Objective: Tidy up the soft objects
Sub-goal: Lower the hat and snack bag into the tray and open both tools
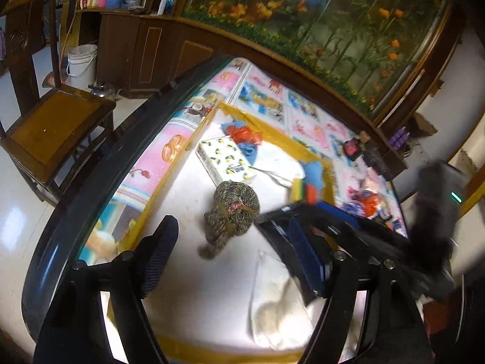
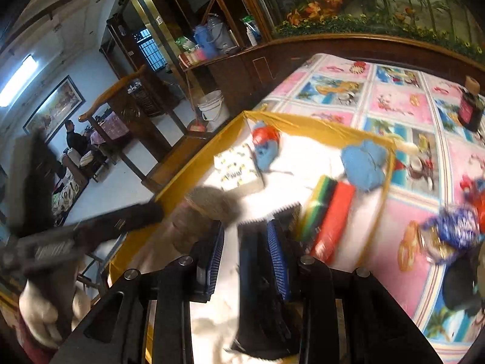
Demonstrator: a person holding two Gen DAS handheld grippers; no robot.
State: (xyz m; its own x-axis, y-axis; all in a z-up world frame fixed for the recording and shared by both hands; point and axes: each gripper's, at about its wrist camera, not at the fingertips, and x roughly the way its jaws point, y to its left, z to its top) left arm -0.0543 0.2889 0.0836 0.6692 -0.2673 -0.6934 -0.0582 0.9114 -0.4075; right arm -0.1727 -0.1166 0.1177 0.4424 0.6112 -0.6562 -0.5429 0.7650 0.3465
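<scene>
A white area bordered by yellow tape (image 1: 272, 130) lies on the table. On it lie a brown knitted bundle (image 1: 233, 209), a tissue pack with lemon print (image 1: 224, 159), a red and blue cloth (image 1: 245, 138), a blue cloth (image 2: 365, 163), a striped sponge (image 2: 318, 209) and a red block (image 2: 336, 221). A white cloth (image 1: 279, 306) lies in front. My left gripper (image 1: 233, 261) is open just before the bundle. My right gripper (image 2: 247, 257) is open above the white area, with a dark flat thing blurred between its fingers; it crosses the left wrist view (image 1: 303, 227).
A cartoon-print cloth (image 2: 403, 100) covers the table. A dark bottle (image 2: 469, 106) stands at the far right. A blue patterned bundle (image 2: 457, 227) lies right of the tape. A wooden chair (image 1: 57, 121) and a white bucket (image 1: 81, 65) stand left of the table.
</scene>
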